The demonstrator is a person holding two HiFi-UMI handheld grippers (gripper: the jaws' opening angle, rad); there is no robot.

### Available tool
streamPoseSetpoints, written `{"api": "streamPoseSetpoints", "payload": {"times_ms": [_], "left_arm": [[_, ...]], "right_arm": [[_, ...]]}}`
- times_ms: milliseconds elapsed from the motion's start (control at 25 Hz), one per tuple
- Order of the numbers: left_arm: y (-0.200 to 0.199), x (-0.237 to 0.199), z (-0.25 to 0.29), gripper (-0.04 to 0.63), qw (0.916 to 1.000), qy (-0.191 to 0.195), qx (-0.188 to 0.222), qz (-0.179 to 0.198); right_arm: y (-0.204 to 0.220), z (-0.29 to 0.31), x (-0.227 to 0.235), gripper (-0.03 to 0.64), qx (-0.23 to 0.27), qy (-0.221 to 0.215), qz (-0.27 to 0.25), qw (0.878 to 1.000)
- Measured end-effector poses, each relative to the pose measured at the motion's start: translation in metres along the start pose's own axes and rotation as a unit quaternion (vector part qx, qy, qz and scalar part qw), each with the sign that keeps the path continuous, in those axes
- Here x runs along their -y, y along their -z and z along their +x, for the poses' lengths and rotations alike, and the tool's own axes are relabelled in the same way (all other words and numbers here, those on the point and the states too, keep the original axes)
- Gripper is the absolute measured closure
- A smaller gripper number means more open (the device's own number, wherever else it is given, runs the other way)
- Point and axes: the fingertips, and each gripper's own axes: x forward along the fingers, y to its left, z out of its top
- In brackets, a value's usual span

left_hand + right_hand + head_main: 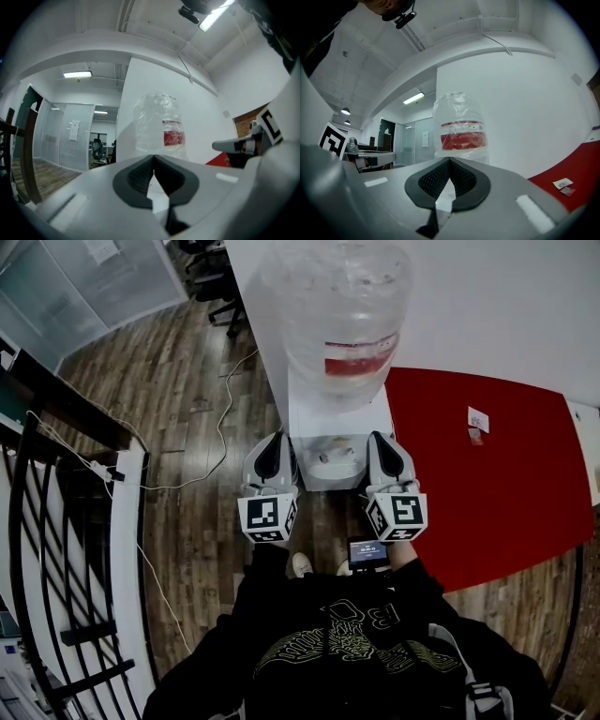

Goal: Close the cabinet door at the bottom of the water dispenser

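Floor: wood planks (187, 399), white cable (222, 423) trailing; red panel (497, 484) at right.
Water dispenser (333, 432): at the white wall (487, 306), bottle (337, 306) on top, between the two grippers.
Cabinet door: at the dispenser's foot, hidden in every view.
Left gripper (275, 451), right gripper (386, 451): jaws pressed together, empty.
Gripper views only: glass partition (65, 136), ceiling light (77, 74).

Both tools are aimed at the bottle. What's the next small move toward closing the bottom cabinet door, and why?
Probably lower both, the left tool and right tool, down the dispenser front: they sit shut, pointing at the bottle, and the bottom door shows in no view.
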Motion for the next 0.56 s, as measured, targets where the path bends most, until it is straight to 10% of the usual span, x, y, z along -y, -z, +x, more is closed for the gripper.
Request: {"api": "streamPoseSetpoints", "payload": {"times_ms": [560], "left_arm": [[0.0003, -0.0055, 0.0033, 0.589, 1.0, -0.003, -0.001, 0.006]], "right_arm": [[0.001, 0.0048, 0.0014, 0.618, 0.002, 0.001, 0.001, 1.0]]}}
